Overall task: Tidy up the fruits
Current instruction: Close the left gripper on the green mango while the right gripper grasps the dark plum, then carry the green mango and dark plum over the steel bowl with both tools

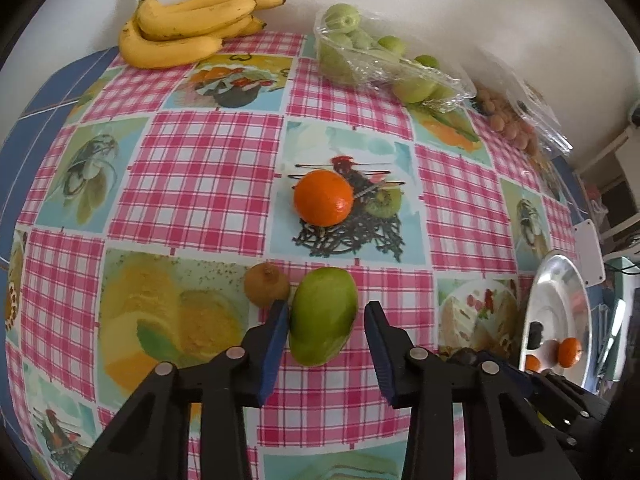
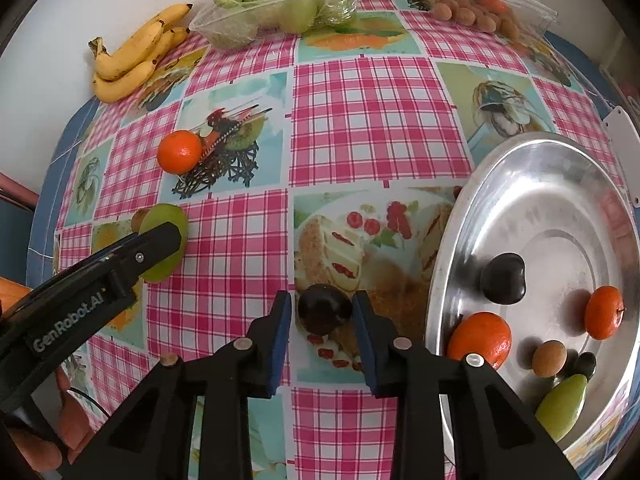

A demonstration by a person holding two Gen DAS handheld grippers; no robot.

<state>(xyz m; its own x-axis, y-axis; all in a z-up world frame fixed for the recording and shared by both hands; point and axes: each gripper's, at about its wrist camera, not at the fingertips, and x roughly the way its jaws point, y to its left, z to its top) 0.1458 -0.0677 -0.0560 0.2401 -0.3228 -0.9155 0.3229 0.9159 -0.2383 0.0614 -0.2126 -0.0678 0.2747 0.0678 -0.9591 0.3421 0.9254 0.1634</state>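
Note:
A green mango (image 1: pixel 322 316) lies on the checked tablecloth between the fingers of my left gripper (image 1: pixel 326 312), which is open around it; the left pad is close to it, the right pad stands apart. A brown kiwi (image 1: pixel 266 284) sits just left of the mango. An orange (image 1: pixel 323 198) lies further out. My right gripper (image 2: pixel 320 312) is open around a dark plum (image 2: pixel 325 309) on the cloth, with small gaps on both sides. The metal plate (image 2: pixel 560 184) to the right holds two oranges, a dark plum, a brown fruit and a green mango.
Bananas (image 1: pixel 184 28) lie at the far left by the wall. A plastic tray of green apples (image 1: pixel 360 48) and a clear box of small brown fruits (image 2: pixel 480 12) stand along the back. The left gripper's arm (image 2: pixel 100 272) shows in the right wrist view.

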